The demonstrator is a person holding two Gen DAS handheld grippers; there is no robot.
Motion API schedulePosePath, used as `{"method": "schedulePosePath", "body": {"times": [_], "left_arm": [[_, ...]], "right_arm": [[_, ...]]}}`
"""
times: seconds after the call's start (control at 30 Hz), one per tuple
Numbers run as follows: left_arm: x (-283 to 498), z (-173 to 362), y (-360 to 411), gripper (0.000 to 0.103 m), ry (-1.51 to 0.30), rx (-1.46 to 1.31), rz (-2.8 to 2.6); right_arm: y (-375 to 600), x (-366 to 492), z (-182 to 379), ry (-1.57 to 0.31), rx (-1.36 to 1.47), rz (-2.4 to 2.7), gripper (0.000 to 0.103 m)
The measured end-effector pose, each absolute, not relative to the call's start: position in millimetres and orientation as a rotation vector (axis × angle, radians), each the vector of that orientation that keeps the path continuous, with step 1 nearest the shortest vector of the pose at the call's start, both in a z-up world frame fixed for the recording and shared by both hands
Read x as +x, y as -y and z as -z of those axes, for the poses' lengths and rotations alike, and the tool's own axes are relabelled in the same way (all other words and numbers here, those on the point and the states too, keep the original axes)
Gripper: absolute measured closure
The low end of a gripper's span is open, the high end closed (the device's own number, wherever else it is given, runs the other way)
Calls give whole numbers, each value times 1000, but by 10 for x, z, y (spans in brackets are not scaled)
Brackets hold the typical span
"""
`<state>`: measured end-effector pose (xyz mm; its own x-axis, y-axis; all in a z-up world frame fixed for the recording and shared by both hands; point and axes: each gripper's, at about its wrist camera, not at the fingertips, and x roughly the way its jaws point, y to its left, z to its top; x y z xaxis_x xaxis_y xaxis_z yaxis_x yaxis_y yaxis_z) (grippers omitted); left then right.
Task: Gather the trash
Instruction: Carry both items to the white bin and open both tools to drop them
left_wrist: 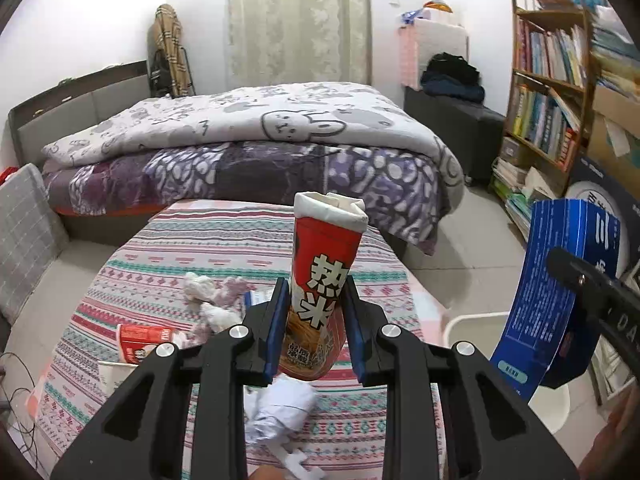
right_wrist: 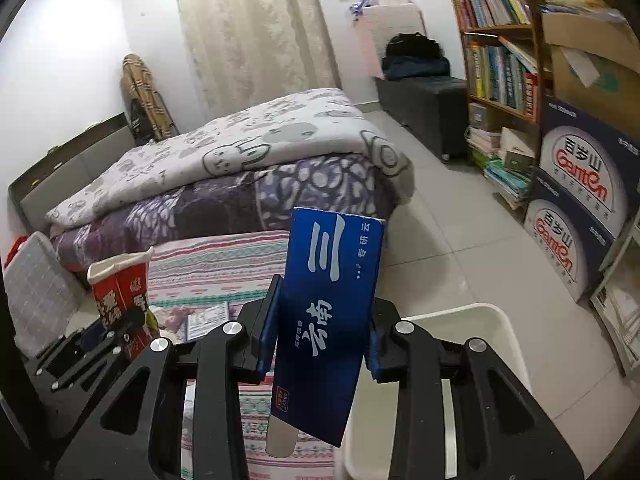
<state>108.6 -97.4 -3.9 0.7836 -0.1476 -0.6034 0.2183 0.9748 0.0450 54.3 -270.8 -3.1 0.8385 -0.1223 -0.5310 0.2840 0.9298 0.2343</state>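
My left gripper [left_wrist: 316,312] is shut on a crushed red paper cup [left_wrist: 322,272] and holds it upright above the striped tablecloth [left_wrist: 160,280]; the cup also shows in the right wrist view [right_wrist: 120,292]. My right gripper [right_wrist: 322,320] is shut on a flat blue carton [right_wrist: 328,312], held up beside the table; it shows at the right of the left wrist view [left_wrist: 552,304]. On the table lie crumpled tissues [left_wrist: 212,300], another red cup on its side [left_wrist: 144,340] and a white paper wad [left_wrist: 280,408].
A white bin [right_wrist: 500,344] stands on the floor right of the table, under the blue carton. A bed [left_wrist: 248,152] lies beyond the table. A bookshelf [left_wrist: 548,92] and stacked boxes [right_wrist: 580,184] line the right wall.
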Motion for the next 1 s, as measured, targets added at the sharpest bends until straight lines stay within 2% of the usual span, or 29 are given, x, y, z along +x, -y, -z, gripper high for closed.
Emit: {"method": "schedulePosePath", "body": {"times": [0.43,0.5,0.53,0.6,0.73,1.0], "left_arm": [[954,165,1511,76,-667,148,305],[927,190,1598,76,-675,151,328],[917,204,1643,76,-681,150,341],[898,239,1740,76,-692,152,362],[829,311,1947,76,-704,174,400],[677,431,2339,75,-738,202,483]], "right_arm": [[3326,330,167,-569,393,358,69],[3434,289,186,-574,400,392,62],[3487,261,193,-572,408,408,47],[3600,195,192,-556,424,445,37],[3785,73,176,-532,431,489,30],[4103,-95,182,-521,448,558,22]]}}
